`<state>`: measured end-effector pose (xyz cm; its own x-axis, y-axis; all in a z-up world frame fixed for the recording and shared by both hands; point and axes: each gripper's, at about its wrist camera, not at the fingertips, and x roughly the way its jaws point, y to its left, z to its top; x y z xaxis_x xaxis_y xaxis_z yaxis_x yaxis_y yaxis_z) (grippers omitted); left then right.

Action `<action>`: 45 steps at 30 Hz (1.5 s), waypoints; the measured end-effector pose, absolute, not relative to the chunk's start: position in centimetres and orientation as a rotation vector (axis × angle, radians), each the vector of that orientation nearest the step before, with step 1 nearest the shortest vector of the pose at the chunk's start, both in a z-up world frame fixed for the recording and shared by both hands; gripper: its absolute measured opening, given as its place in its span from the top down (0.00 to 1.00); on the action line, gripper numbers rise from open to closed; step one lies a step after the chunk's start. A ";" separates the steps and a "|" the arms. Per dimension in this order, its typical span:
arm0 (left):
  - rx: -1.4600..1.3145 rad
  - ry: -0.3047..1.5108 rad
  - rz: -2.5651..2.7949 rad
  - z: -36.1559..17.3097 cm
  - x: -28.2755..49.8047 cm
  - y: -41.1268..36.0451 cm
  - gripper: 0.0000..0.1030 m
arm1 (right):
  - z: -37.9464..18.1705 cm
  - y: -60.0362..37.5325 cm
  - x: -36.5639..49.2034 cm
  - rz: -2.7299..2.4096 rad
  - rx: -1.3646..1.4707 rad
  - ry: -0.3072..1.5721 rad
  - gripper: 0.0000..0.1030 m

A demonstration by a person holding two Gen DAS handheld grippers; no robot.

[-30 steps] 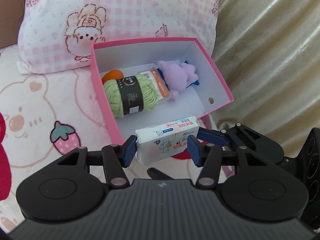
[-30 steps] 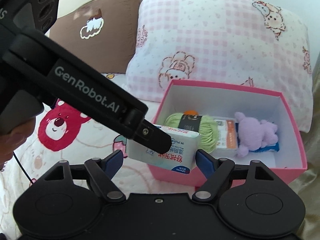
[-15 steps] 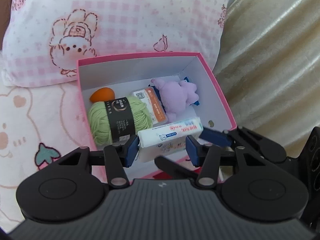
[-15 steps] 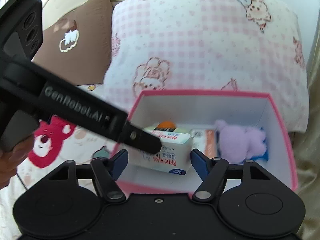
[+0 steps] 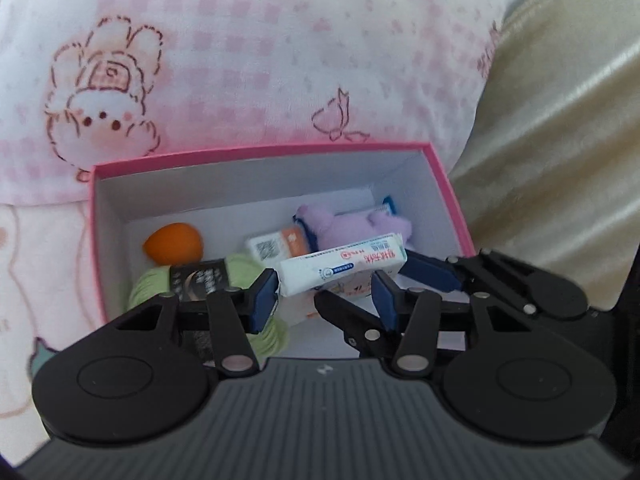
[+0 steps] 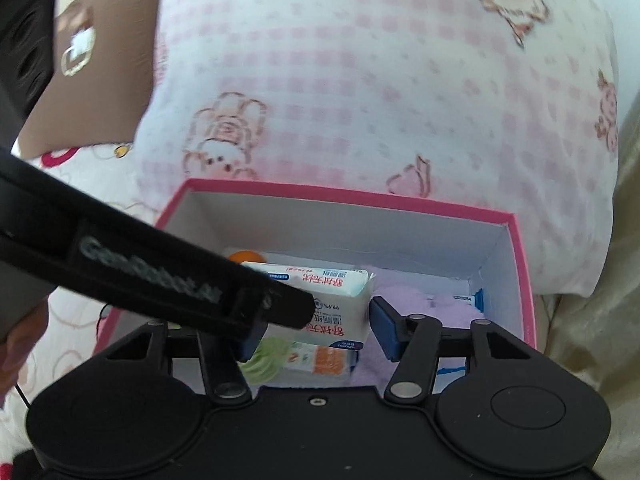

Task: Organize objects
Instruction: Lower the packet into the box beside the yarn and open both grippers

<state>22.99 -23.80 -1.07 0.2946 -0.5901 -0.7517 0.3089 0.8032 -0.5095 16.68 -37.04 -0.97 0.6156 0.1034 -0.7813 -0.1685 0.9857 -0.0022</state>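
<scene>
Box (image 5: 272,160) nearer — pink pillow (image 5: 256,48) behind

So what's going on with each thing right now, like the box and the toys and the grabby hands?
Pink box: open, no lid on.
Tissue pack: held up over the box.
Left gripper: shut on the tissue pack.
Right gripper: closing beside the pack, not squeezing it yet.
Green yarn: lying in the box.
Purple plush: lying in the box.
Orange ball: in the box's corner.

Bed sheet (image 5: 24,264), cartoon print; on it a pink box (image 5: 96,240) against a pink checked pillow (image 5: 260,52), brown cushion (image 6: 100,68) beside
</scene>
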 end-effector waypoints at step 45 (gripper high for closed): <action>-0.358 1.089 -0.518 -3.6 23.4 -23.2 0.31 | -4.1 -39.2 17.5 0.083 0.051 0.980 0.55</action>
